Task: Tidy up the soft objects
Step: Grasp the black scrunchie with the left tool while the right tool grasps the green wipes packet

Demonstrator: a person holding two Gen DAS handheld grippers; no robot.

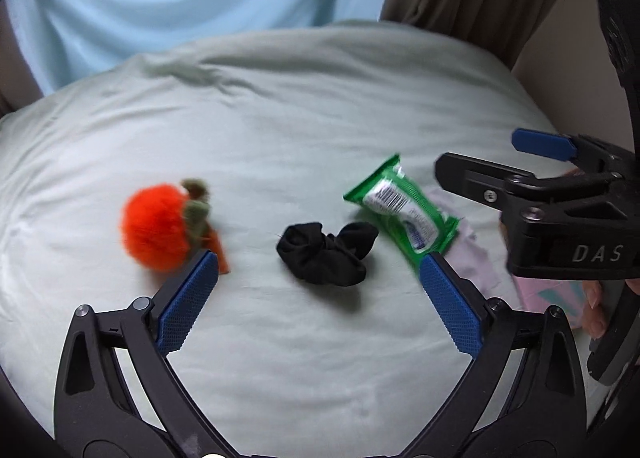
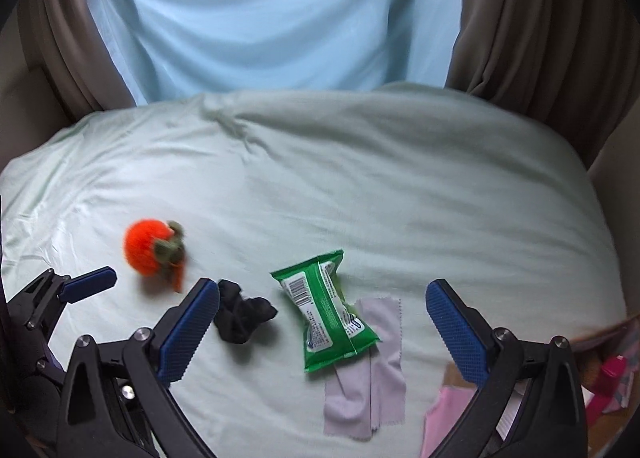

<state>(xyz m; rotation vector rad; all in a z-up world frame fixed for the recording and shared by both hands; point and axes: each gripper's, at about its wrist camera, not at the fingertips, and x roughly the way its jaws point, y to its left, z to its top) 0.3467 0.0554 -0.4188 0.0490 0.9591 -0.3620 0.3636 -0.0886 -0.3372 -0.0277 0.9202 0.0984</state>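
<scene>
Pale green bedding (image 2: 360,186) is your work surface, and everything sits on its near half. Take the wipes (image 2: 326,310) as your landmark: a green crinkly pack, its long axis running away from you and a little leftward in the right wrist view, lying partly over a grey cloth (image 2: 366,378) that sticks out toward you. Just left of the wipes is the scrunchie (image 2: 242,316), a small black gathered ring, soft and slumped, with no real long axis. Well left of the wipes, beyond the scrunchie, sits the plush (image 2: 150,252), a fuzzy orange ball with a green leafy top.

Your right gripper (image 2: 322,300) has its fingers spread wide, empty, and the wipes lie straight ahead between them, so this hand looks the nearer one for the pack. Your left gripper (image 1: 320,268) is likewise spread wide and empty; the scrunchie lies dead ahead of it, just past the fingertips, with the plush off its left finger. I'd judge each hand is lined up on its own item, and neither has touched anything yet.
</scene>
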